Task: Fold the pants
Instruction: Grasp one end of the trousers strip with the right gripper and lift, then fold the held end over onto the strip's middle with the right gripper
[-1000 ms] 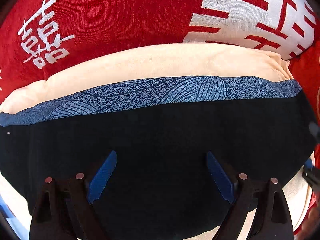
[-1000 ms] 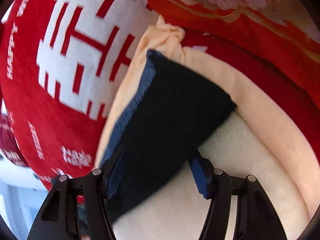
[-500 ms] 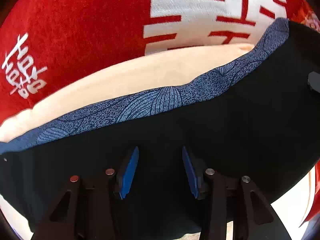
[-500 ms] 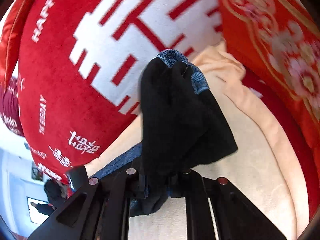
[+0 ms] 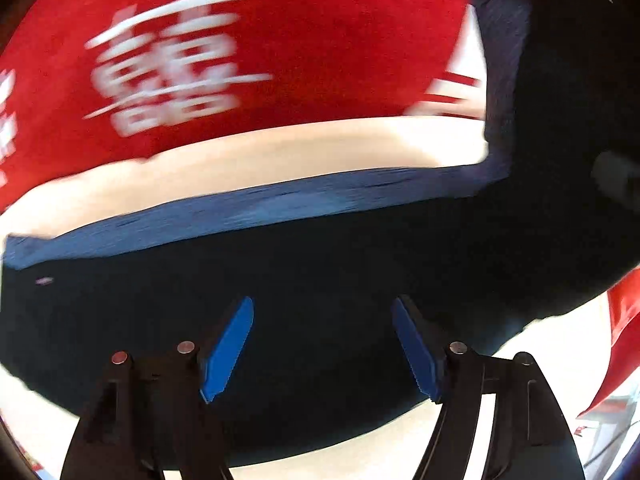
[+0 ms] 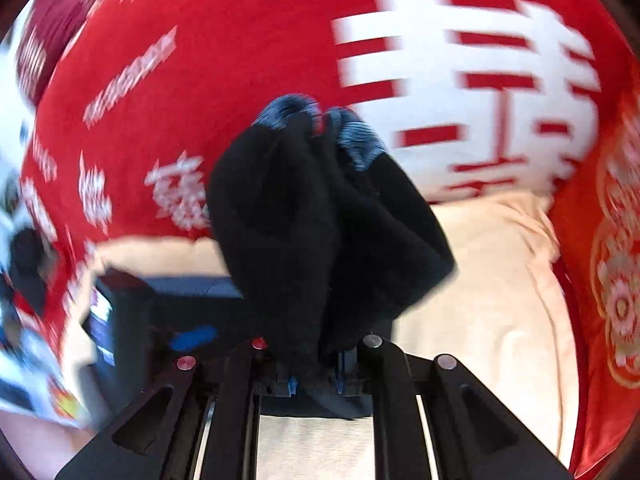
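Cream blanket, one pants, apparently.

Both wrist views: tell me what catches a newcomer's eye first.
The red blanket with bold white characters fills the background. In the right wrist view, the right gripper is shut on a raised bunch of black pants; the left gripper is open above them.

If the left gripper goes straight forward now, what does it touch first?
Most likely the black pants: they fill the space ahead of the open left gripper. Depth is unclear.
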{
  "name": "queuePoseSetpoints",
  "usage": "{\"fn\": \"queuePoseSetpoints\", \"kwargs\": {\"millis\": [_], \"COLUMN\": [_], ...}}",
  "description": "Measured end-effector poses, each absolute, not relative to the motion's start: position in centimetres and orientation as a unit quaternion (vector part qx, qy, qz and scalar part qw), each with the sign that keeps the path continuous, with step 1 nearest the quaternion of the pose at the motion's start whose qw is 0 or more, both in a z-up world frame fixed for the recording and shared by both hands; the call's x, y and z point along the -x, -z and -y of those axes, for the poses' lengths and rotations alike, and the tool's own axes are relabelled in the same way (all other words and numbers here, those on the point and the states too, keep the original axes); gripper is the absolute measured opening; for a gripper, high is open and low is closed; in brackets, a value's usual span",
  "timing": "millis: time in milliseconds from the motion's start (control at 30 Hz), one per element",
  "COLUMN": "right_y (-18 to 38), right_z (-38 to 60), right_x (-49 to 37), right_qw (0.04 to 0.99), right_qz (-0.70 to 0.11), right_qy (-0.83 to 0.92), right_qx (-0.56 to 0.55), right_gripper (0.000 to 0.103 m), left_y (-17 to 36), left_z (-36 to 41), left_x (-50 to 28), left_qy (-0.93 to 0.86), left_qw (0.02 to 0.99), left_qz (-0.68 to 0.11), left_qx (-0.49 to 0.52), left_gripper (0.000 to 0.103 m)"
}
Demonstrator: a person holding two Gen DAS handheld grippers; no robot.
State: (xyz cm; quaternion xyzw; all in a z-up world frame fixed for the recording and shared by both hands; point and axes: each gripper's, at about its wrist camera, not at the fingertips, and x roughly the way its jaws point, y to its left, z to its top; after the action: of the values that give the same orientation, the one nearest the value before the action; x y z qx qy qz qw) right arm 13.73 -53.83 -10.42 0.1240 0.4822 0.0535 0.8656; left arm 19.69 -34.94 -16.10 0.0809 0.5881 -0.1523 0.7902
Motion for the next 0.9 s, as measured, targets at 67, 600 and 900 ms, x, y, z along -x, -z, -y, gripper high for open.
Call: {"fn": "queuePoseSetpoints", "kwargs": {"millis": [67, 600, 900], "right_y": [11.7, 16.0, 22.8], "right_z": [49.0, 45.8, 53.6], "right_x": [-14.5, -11.5, -10.1], "right_qw": [0.861, 0.78, 0.667], "right_qz": [-0.499, -0.577, -0.536], "right_qy": [-0.067, -0.125, -0.083], "right_qx": [-0.079, -0.208, -0.511], "right_gripper": [0.019, 0.064, 0.062], "left_y": [15.6, 13.8, 17.0], "left_z": [31.1, 25.8, 32.3], "left_x": [-20.6, -19.6, -21.7], "left_qy": [0.134, 0.197, 0.242], "left_qw": [0.792, 0.769, 0.73], "left_qz": [-0.591, -0.608, -0.639], "left_qx": [-0.073, 0.002, -0.005], "left_gripper": [0.073, 0.073, 0.058]}}
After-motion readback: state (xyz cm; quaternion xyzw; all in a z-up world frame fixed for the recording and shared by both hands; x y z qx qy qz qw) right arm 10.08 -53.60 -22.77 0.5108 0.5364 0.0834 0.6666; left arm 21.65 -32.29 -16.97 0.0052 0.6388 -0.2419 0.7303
